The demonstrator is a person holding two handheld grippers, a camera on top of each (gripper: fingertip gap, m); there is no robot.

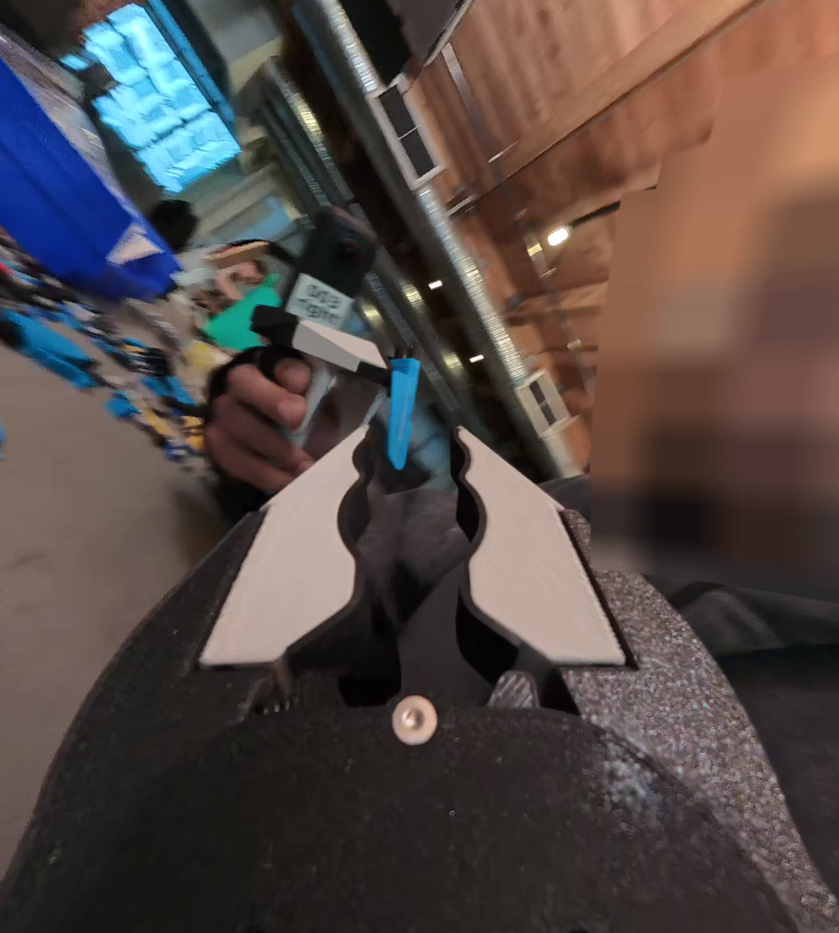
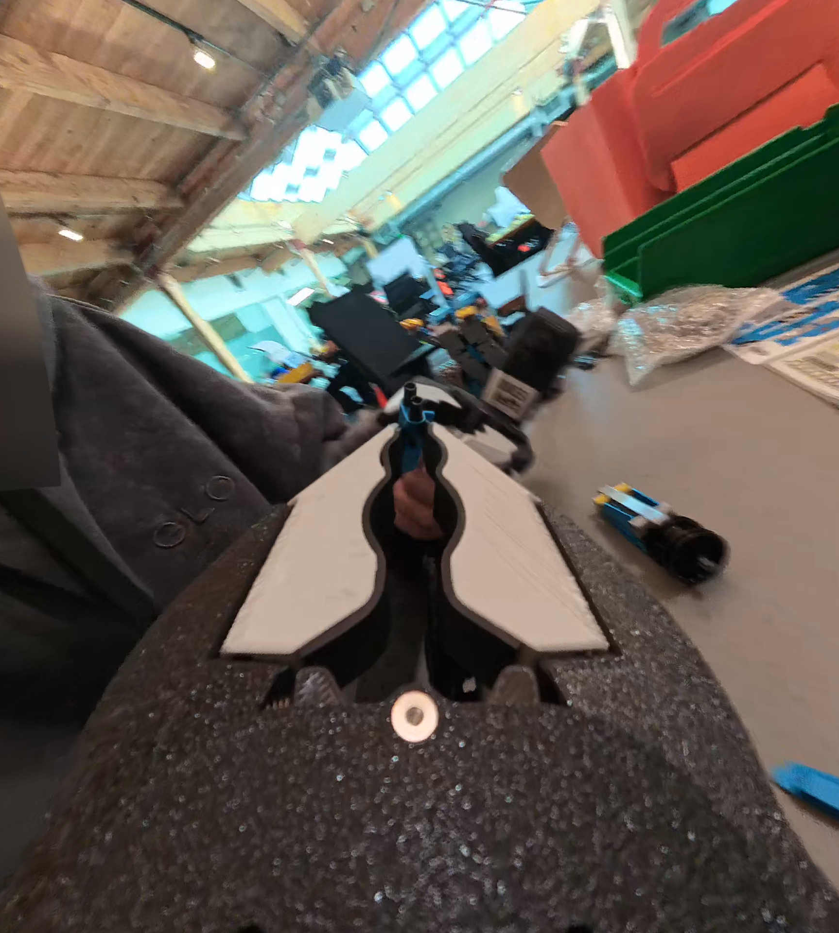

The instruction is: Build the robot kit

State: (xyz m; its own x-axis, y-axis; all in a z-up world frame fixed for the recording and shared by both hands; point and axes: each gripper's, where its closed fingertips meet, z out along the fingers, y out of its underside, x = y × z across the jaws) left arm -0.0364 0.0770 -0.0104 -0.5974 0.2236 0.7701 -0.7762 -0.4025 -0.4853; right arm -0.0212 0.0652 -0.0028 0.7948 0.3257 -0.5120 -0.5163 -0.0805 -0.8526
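My right gripper (image 2: 411,429) is clamped on a small blue part (image 2: 411,438); only its view shows a blue-and-black piece (image 2: 660,530) lying on the grey table (image 2: 710,454). My left gripper (image 1: 411,429), fingers apart and holding nothing, faces it under wooden ceiling beams (image 1: 533,101).

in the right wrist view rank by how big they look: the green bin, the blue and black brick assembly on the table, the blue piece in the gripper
1. green bin
2. blue and black brick assembly
3. blue piece, clamped in the right gripper

The bin lies farther off, so it is likely larger still.
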